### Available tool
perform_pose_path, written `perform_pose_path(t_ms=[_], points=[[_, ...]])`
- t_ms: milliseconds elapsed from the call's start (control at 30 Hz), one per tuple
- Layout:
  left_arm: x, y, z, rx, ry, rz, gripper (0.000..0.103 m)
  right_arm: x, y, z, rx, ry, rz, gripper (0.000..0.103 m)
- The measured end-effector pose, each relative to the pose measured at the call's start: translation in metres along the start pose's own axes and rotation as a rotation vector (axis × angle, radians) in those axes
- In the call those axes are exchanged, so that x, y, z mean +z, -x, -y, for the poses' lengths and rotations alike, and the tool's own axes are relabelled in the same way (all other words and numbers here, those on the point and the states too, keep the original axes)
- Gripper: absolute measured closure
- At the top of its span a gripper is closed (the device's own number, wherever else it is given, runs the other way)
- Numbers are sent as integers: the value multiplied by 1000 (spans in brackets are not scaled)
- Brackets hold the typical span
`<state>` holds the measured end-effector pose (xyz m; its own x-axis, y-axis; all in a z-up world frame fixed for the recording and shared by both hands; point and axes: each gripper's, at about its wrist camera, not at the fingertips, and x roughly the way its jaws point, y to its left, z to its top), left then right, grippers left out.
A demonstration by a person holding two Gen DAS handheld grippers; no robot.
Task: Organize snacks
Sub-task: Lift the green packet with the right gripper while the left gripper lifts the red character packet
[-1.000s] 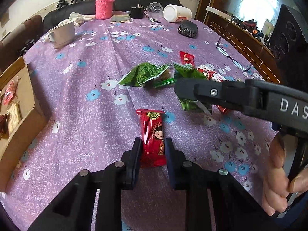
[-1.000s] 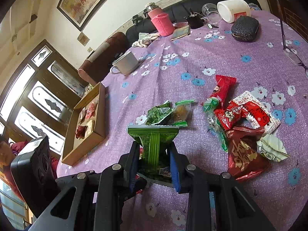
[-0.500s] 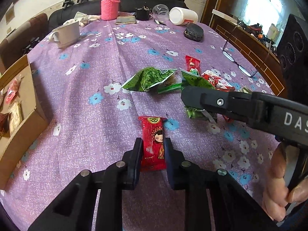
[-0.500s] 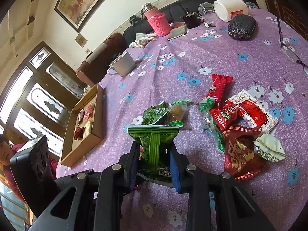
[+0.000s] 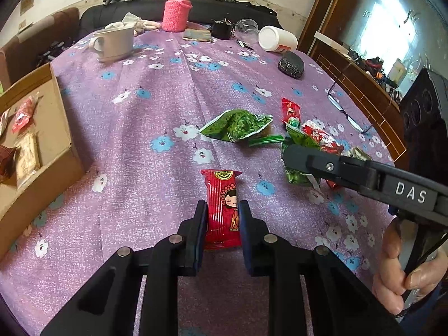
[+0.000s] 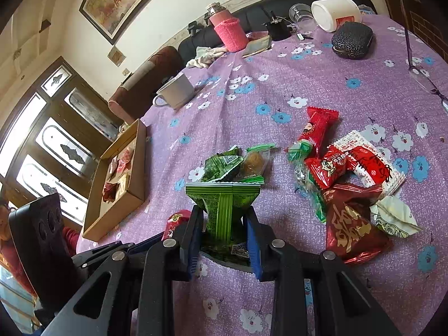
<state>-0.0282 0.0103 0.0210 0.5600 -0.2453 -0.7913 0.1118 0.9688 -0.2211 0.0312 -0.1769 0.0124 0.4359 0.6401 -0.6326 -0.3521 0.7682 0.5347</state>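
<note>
Left gripper (image 5: pixel 223 215) pinches a red snack packet (image 5: pixel 222 207) over the tablecloth; right gripper (image 6: pixel 224 224) clamps a green snack packet (image 6: pixel 222 210). Neither boxed yet. Loose packets (image 6: pixel 344 173) remain beyond. Cardboard box (image 6: pixel 137 168) farther left holds a few packets; roughly halfway.

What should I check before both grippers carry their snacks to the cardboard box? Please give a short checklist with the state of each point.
1. Left gripper shut on the red snack packet: ok.
2. Right gripper shut on the green snack packet: ok.
3. Red packet lifted off the tablecloth: cannot tell.
4. Cardboard box open, with free floor: ok.
5. Cloth between packets and box free of objects: ok.
</note>
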Motion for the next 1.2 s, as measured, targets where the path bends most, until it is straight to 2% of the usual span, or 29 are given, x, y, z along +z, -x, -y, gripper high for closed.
perform_pose_path(t_ms=[233, 600, 1000, 1200], points=[[1, 1, 2, -16, -10, 16, 82, 0, -2, 4, 20, -19, -5, 72], [7, 4, 5, -42, -34, 42, 82, 1, 2, 0, 61, 21, 40, 72], [14, -5, -12, -94, 13, 36, 82, 2, -1, 1, 51, 40, 56, 72], [13, 12, -17, -119, 9, 84, 82, 4, -5, -2, 30, 25, 62, 72]])
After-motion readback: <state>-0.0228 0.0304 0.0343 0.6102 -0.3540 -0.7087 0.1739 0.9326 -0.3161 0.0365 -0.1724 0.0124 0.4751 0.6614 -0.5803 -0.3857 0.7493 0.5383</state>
